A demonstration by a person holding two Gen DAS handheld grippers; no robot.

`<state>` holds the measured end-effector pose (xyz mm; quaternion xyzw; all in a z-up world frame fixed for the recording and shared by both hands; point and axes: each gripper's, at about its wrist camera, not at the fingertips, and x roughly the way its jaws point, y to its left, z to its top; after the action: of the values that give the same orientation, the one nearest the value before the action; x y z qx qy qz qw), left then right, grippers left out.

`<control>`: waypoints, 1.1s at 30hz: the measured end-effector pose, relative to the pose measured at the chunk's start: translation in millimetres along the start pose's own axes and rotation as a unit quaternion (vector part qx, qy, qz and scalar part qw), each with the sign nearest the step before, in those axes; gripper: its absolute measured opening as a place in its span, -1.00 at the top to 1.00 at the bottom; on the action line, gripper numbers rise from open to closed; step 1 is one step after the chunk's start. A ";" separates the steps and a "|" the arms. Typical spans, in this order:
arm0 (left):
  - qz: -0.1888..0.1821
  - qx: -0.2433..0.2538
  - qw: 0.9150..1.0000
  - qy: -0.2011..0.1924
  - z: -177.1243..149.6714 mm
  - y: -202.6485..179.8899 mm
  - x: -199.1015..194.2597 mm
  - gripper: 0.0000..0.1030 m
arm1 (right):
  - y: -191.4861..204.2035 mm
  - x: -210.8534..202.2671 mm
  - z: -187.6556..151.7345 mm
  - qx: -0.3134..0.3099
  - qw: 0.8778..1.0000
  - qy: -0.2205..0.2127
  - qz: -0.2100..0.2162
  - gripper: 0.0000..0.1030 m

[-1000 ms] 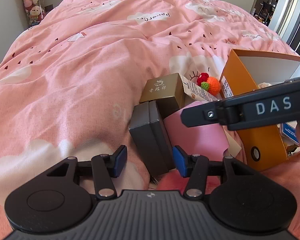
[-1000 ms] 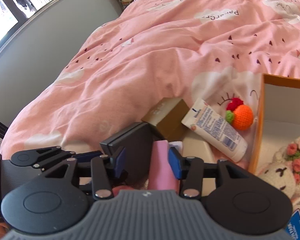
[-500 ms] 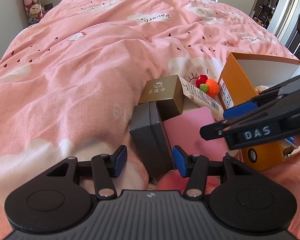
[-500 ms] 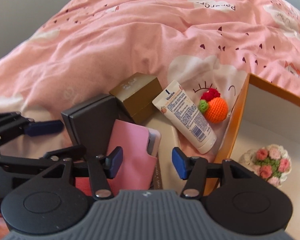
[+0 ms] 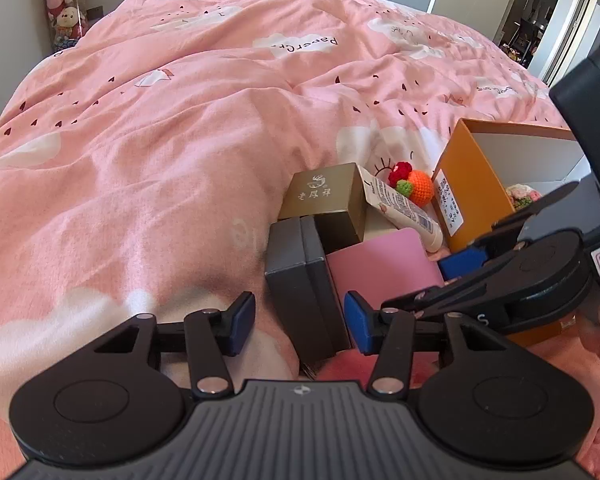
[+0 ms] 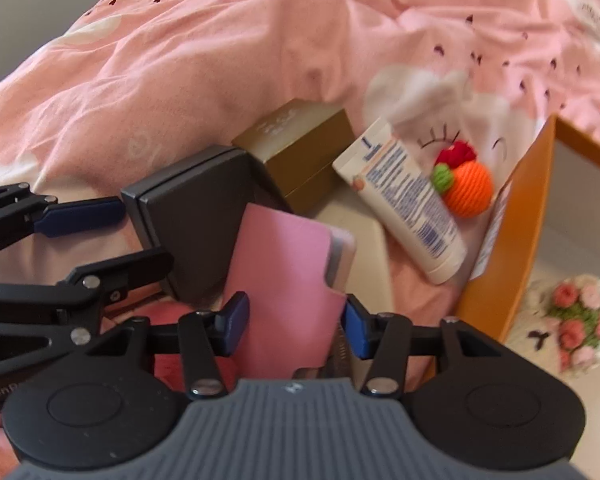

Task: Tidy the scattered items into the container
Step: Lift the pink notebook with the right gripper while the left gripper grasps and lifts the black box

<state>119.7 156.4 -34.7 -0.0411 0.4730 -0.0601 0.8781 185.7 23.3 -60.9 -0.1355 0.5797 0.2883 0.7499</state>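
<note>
The right gripper (image 6: 292, 322) has its jaws spread wide astride the pink pouch (image 6: 288, 280), not yet pinching it; the left gripper (image 5: 300, 322), also open, brackets the grey box (image 5: 304, 284) empty. Grasping looks under way: next, close on the pouch and carry it right to the orange container (image 6: 512, 240) on the bed.

An open orange cardboard box (image 5: 474, 184) with a white interior holds a crocheted flower plush (image 6: 572, 320). Beside it lie a white lotion tube (image 6: 404, 200), orange crocheted fruit (image 6: 466, 188), gold box (image 5: 324, 196), dark grey case (image 5: 304, 284) and pink flat pouch (image 6: 284, 280).
</note>
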 end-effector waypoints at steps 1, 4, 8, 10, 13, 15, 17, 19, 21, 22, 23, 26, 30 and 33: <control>-0.002 -0.003 1.000 0.000 0.2 0.8 -0.1 -0.11 | -0.5 -0.6 -1.4 0.003 1.000 -0.003 0.002 -0.03; -0.005 -0.002 1.000 0.000 0.8 1.6 -0.5 -0.11 | 1.5 -8.9 -5.3 -0.002 1.000 -0.016 0.003 0.11; -0.005 -0.003 1.000 0.001 2.1 2.0 -0.6 -0.08 | 4.6 -25.0 -8.7 -0.006 0.999 -0.035 0.018 0.27; -0.005 -0.005 1.000 0.002 3.8 2.5 -0.7 -0.06 | 6.0 -28.4 -8.8 -0.009 0.999 -0.043 0.023 0.29; -0.008 -0.010 1.000 0.006 7.3 4.2 1.1 -0.05 | 2.8 -26.2 -8.2 0.001 0.998 -0.047 0.033 0.29; -0.008 -0.013 1.000 0.009 9.2 5.0 2.7 -0.02 | 0.4 -23.9 -7.3 0.010 0.998 -0.050 0.044 0.29; -0.013 -0.022 1.000 0.011 11.3 7.6 4.7 -0.02 | -3.5 -23.3 -8.3 0.020 0.997 -0.053 0.055 0.29; -0.023 -0.037 0.999 0.014 12.9 12.1 7.8 -0.02 | -4.8 -19.2 -9.0 0.030 0.996 -0.057 0.065 0.29; -0.033 -0.054 0.998 0.018 14.2 16.5 12.0 -0.02 | -7.9 -15.0 -10.6 0.039 0.995 -0.058 0.075 0.29; -0.035 -0.059 0.997 0.019 14.5 17.4 13.8 -0.02 | -8.7 -13.3 -11.5 0.043 0.994 -0.057 0.077 0.32; -0.037 -0.062 0.997 0.020 14.7 17.8 15.5 -0.02 | -8.8 -11.7 -12.4 0.044 0.994 -0.057 0.079 0.34; -0.039 -0.065 0.997 0.021 14.9 15.3 19.6 -0.02 | -8.0 -12.2 -15.5 0.043 0.993 -0.067 0.085 0.48; -0.034 -0.062 0.997 0.020 13.5 11.6 21.8 0.20 | -5.4 -22.5 -19.4 0.031 0.993 -0.085 0.078 0.52; -0.032 -0.061 0.998 0.015 11.2 9.9 19.2 0.22 | -7.0 -34.1 -24.2 0.026 0.992 -0.103 0.075 0.53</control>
<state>140.2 163.6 -45.6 -0.1083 0.4876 -0.0596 0.8643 165.1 -4.7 -36.5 -0.0419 0.5153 0.3405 0.7853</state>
